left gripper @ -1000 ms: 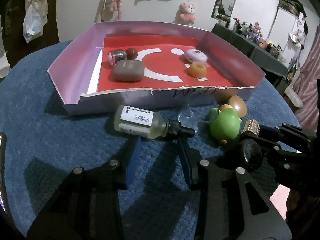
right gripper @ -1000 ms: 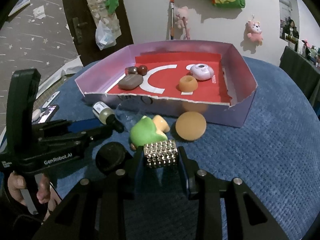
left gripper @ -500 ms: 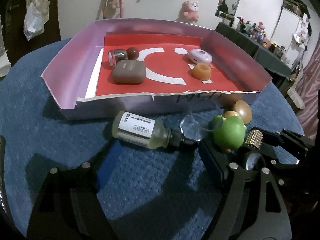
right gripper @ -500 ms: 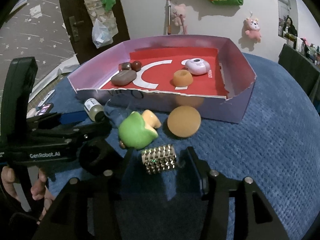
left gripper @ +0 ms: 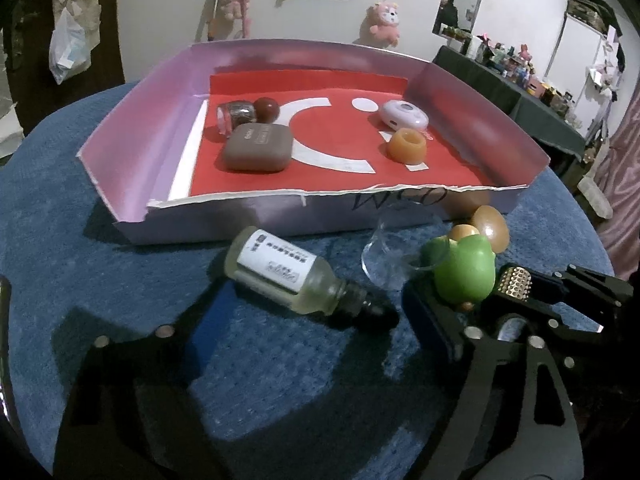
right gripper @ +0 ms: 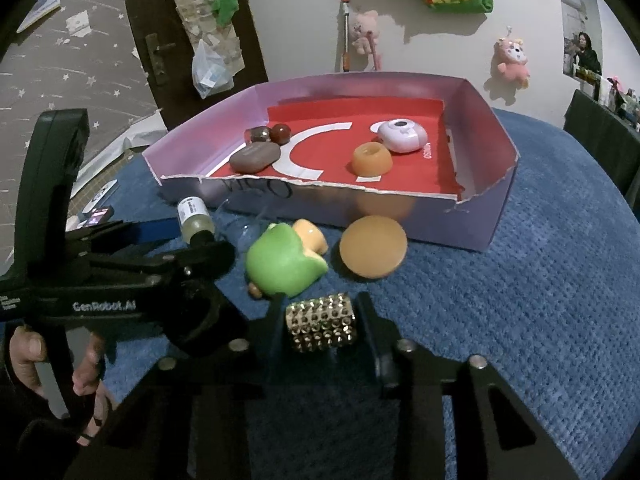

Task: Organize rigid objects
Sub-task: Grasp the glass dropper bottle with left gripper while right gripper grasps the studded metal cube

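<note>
Left fingers [left gripper: 428,320] spread wide either side of bottle [left gripper: 288,276], nothing pinched; a second ago nearly together just short of its cap, since swung out, then eased back in a little. Right fingers [right gripper: 374,336] clamped on studded roller [right gripper: 322,322]; half a second ago parted with roller loose on the cloth between them, now pressed against both its ends again. Neither hand shifted much meanwhile. Box contents unchanged from earlier.

Around, largest first:
- Blue cloth [right gripper: 520,320] over whole table.
- Pink box [left gripper: 132,128], red liner, open top, near wall torn along its edge. Inside: brown case [left gripper: 258,148], lilac oval device [left gripper: 404,114], orange ring [left gripper: 406,144], small jar [left gripper: 236,114] on its side touching dark red ball [left gripper: 267,109].
- Left gripper [right gripper: 192,264] crossing right view from left, hand [right gripper: 36,364] on its handle.
- Orange disc [right gripper: 374,246] on cloth just before box wall.
- Green toy [right gripper: 282,262] beside disc, just beyond roller, close off left gripper's right finger.
- Clear glass [left gripper: 394,252] tipped between bottle and toy, partly behind toy.
- Small orange piece [right gripper: 310,236] touching toy's far side.

Bottle: lying flat on cloth just outside near wall of box, long axis slanting across left view, black cap toward lower right, base toward box. Roller: axis level, spanning straight across between right pads, on or just over cloth, cannot tell which.
</note>
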